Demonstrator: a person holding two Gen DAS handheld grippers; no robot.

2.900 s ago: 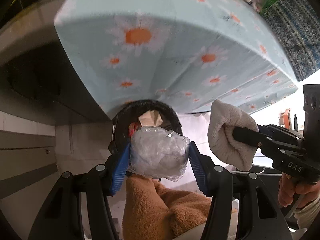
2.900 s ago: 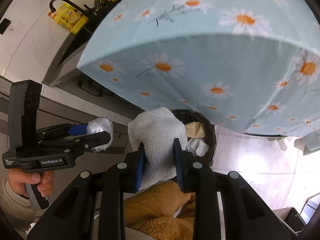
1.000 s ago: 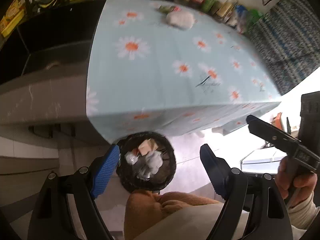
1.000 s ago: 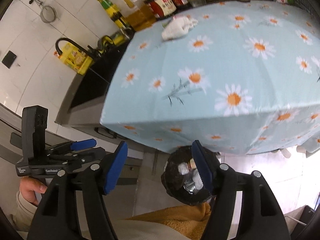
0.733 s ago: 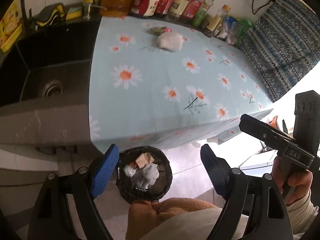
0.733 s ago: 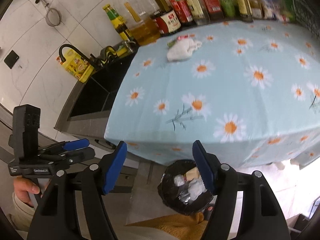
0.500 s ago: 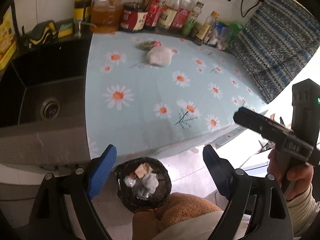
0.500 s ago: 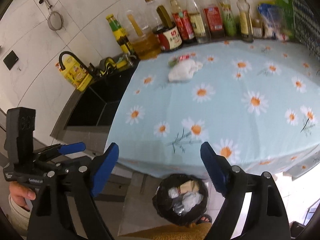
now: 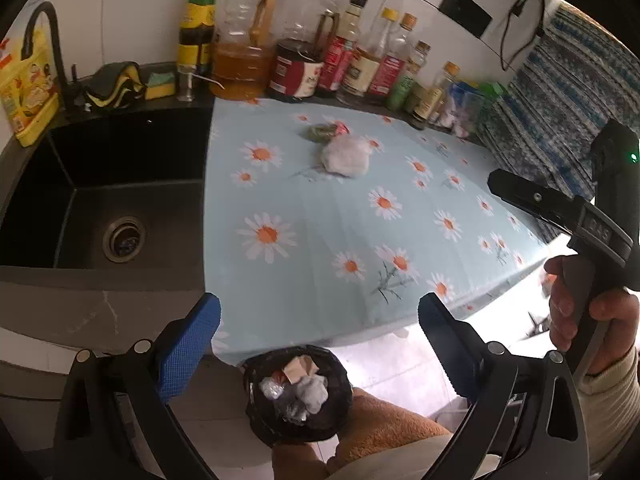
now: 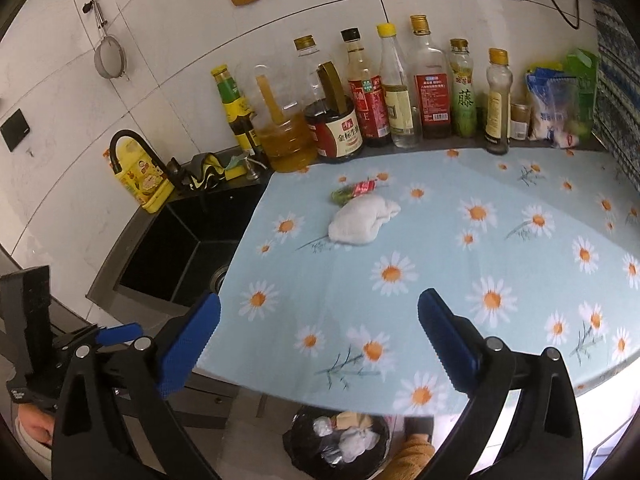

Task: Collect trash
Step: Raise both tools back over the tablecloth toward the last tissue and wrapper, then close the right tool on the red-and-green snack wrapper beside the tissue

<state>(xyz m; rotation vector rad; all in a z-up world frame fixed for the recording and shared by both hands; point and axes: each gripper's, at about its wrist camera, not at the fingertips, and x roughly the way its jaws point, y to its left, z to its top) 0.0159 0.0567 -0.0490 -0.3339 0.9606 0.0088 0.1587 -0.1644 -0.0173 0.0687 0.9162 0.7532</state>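
The left claw was spreading wide with nothing between its blue pads, and the right claw was spreading just the same, equally empty. Both hung above the near edge of the counter, angled down over it. In the left wrist view the right claw showed side-on at the far right, gripped by a hand in a pale knit cuff; in the right wrist view the left claw sat low at the left edge, one blue pad tip showing.

Directly beneath the left claw, on the floor just in front of the counter, stood a black-lined trash bin. Inside it lay crumpled white tissue, a wad of clear plastic film and a scrap of brown paper. The right wrist view caught the same bin partly tucked under the counter edge.

Farther out, on the blue daisy-print cloth covering the counter, a crumpled white wad lay toward the back, and touching its far side was a green and red wrapper. Both were well apart from the claws.

Behind them a row of sauce and oil bottles lined the tiled wall. To the left was a black sink with a black faucet, a yellow detergent bottle and a sponge at its rim.
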